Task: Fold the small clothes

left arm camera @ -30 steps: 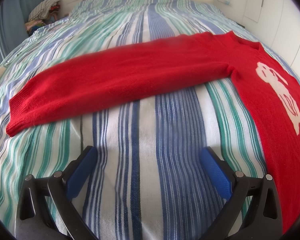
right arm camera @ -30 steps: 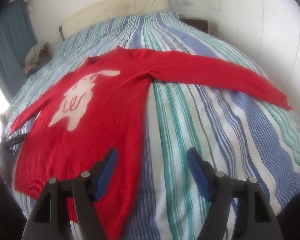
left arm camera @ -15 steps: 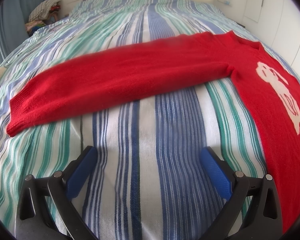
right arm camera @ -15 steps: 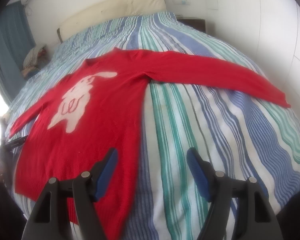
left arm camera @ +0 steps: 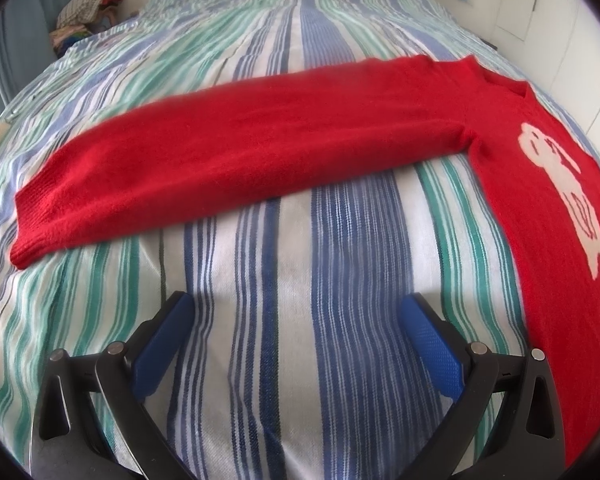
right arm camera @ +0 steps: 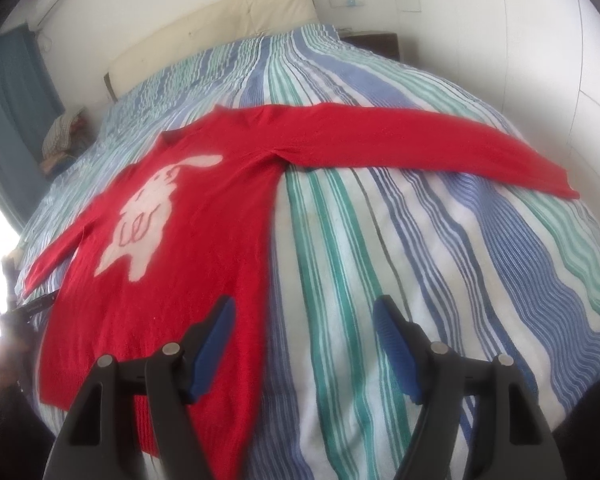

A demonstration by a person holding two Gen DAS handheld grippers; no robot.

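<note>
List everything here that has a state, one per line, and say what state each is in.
Red sweater: unfolded, lying flat on the bed, front with the white rabbit up, both sleeves spread out.
Left gripper: open, nothing between its fingers, over the striped bedspread.
Right gripper: open, holding nothing, by the sweater's side edge.
Pile of clothes: heaped beside the bed's far corner.

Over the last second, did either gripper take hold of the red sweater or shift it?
No. The red sweater lies flat on the striped bedspread, sleeves spread, unmoved. The right view rolled slightly. Left gripper and right gripper keep their jaws open and empty.
</note>
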